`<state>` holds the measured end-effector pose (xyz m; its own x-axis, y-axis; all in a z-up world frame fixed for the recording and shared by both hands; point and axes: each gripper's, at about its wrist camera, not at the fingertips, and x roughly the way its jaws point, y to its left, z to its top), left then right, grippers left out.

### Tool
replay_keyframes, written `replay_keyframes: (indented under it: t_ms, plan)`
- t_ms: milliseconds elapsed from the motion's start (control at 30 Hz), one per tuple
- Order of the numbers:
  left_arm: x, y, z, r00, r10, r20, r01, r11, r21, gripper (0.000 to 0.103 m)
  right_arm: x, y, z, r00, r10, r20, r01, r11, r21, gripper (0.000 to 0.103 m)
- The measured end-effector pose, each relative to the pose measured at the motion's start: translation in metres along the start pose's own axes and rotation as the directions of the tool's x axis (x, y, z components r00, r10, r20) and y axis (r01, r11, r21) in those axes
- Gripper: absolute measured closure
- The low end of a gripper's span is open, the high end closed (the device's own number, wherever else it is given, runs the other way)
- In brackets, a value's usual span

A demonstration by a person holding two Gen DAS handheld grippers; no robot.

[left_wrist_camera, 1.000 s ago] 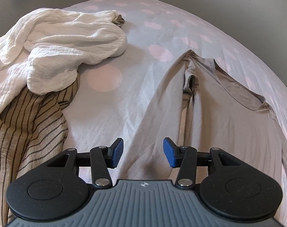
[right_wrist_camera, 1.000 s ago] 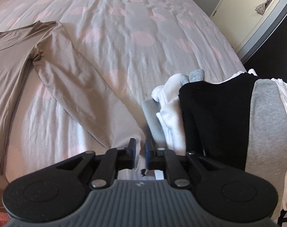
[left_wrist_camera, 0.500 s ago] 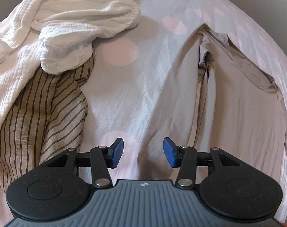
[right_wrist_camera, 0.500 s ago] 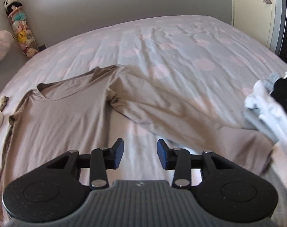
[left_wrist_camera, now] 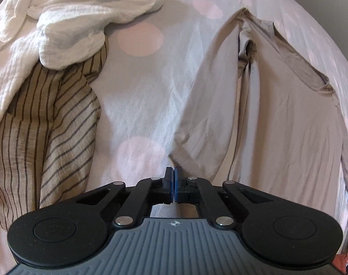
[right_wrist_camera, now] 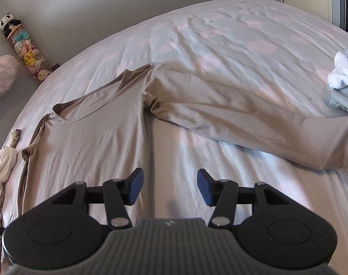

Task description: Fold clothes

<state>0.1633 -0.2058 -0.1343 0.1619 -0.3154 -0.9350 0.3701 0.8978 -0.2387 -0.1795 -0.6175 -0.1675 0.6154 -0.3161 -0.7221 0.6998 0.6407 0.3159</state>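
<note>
**Taupe top spread flat, one cuff pinched**

The long-sleeved taupe top (right_wrist_camera: 86, 137) lies spread face-up on the bed (right_wrist_camera: 219, 36), its body flat and its neckline open toward the far side. In the right wrist view one sleeve (right_wrist_camera: 242, 112) stretches straight out to the side, reaching toward a stack of folded laundry (right_wrist_camera: 343, 84) at the bed's edge. In the left wrist view the other sleeve (left_wrist_camera: 210, 105) runs down along the body, and its cuff end reaches the left gripper (left_wrist_camera: 174, 178), whose fingers are pressed together on that cuff or just at its edge; the fabric between them is hard to make out. The right gripper (right_wrist_camera: 169, 186) hovers over the side seam of the top with its fingers spread wide, holding nothing.

No fold shows in the top itself: both sleeves lie extended and the body is a single flat layer. Judging by that, this garment is laid out ready, and the sleeves and the body remain to be folded in. To the left, a crumpled white muslin garment (left_wrist_camera: 66, 23) lies heaped over a striped beige garment (left_wrist_camera: 47, 137), both unfolded, so more work seems left there. The stack at the right suggests some pieces already sit folded.
</note>
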Motion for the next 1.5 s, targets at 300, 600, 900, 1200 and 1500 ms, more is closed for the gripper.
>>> replay_keyframes:
  t_ms: [300,600,900,1200,1500]
  plan:
    - [-0.067,0.016,0.069,0.977,0.088,0.197,-0.091,0.996,0.009,0.103,0.004,-0.003,-0.001,1.000,-0.002,-0.019,0.003,1.000,0.018,0.046]
    - [-0.115,0.020,0.144,0.903,0.249,0.351,-0.271,0.963,0.013,0.103,0.016,-0.002,-0.001,0.998,-0.020,-0.056,0.021,1.000,0.015,0.045]
    - [-0.098,0.060,0.169,0.868,0.354,0.348,-0.367,0.930,-0.029,0.103,0.023,-0.001,-0.001,0.997,-0.028,-0.076,0.030,0.999,0.016,0.045]
    - [-0.067,0.075,0.159,0.875,0.311,0.370,-0.329,0.944,-0.014,0.102,0.026,-0.001,-0.001,0.995,-0.041,-0.091,0.043,0.999,0.017,0.045]
    - [-0.055,0.017,0.093,0.959,0.149,0.240,-0.214,0.938,0.273,0.084,0.026,-0.001,0.000,0.994,-0.037,-0.100,0.039,0.999,0.020,0.045]
